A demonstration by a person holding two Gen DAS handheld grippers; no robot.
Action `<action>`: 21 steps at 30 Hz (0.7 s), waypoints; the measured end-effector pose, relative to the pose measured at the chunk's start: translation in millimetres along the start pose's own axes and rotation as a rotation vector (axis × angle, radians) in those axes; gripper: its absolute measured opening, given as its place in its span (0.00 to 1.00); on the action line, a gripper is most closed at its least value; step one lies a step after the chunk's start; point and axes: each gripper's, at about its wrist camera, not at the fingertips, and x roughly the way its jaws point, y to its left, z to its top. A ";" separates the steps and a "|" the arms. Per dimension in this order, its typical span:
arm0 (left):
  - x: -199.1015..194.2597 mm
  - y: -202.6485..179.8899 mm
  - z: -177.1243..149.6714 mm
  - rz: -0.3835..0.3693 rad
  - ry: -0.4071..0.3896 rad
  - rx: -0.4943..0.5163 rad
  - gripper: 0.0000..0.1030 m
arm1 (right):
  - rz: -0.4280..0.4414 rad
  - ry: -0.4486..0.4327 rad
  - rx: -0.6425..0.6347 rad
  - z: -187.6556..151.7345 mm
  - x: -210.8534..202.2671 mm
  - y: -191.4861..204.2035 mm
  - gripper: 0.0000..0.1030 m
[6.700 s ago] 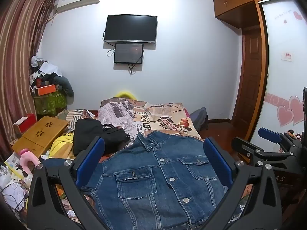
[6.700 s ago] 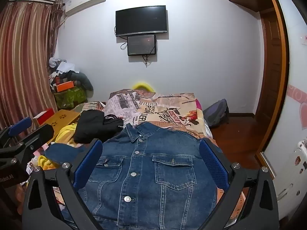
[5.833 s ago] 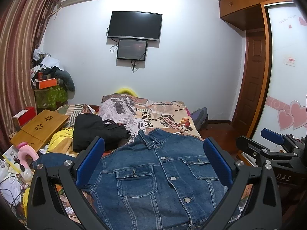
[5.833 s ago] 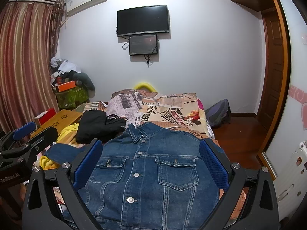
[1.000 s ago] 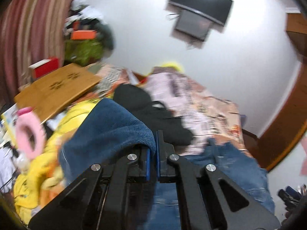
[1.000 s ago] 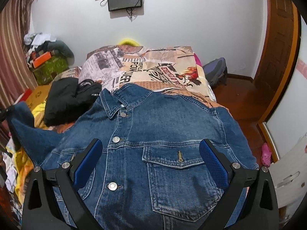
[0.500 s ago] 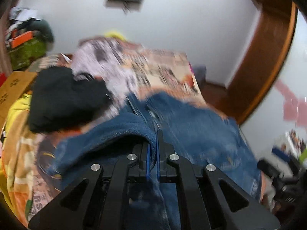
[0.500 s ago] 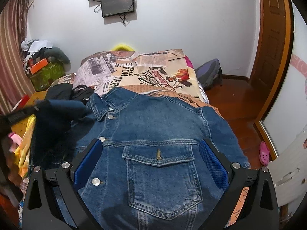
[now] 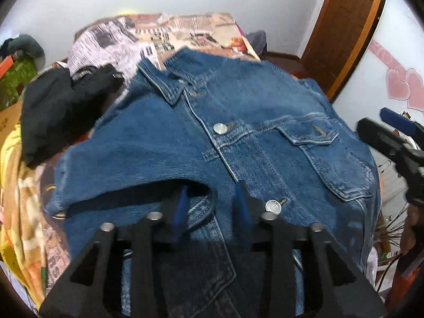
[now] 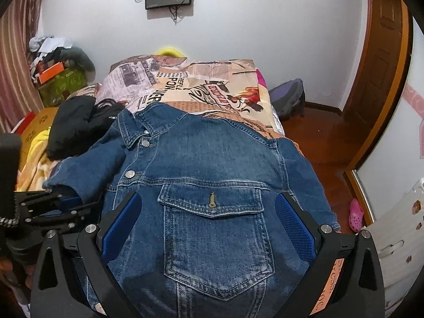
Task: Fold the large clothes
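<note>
A blue denim jacket (image 9: 265,111) (image 10: 212,159) lies front up on the bed, buttoned, collar away from me. Its left sleeve (image 9: 137,153) (image 10: 87,164) is folded in across the chest. My left gripper (image 9: 212,206) sits at the cuff with its jaws opening. The cuff edge drapes over the blue fingertips, and the pads are apart and not pressing on it. Seen from the right wrist, the left gripper (image 10: 66,206) is low at the left, under the cuff. My right gripper (image 10: 208,222) (image 9: 392,129) hovers wide open above the chest pocket, holding nothing.
A black garment pile (image 9: 61,111) (image 10: 76,124) lies left of the collar, with yellow cloth (image 9: 10,153) beside it. The newsprint bedcover (image 10: 201,84) shows beyond the jacket. A backpack (image 10: 288,100) and a pink slipper (image 10: 355,214) are on the wooden floor at the right.
The left gripper, shut on the sleeve cuff, swung it from the left side over the jacket's front and lowered it; its jaws have now parted. The right gripper stayed put.
</note>
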 end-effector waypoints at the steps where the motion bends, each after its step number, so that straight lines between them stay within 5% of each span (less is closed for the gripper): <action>1: -7.9 0.1 0.1 0.005 -0.022 0.001 0.49 | 0.003 -0.001 -0.003 0.2 -0.2 1.5 0.97; 11: -83.9 39.4 11.4 0.167 -0.260 -0.042 0.77 | 0.034 -0.046 -0.094 16.8 -4.8 31.9 0.97; 21: -108.8 136.9 -9.8 0.413 -0.290 -0.175 0.84 | 0.146 -0.079 -0.272 39.8 4.8 97.7 0.97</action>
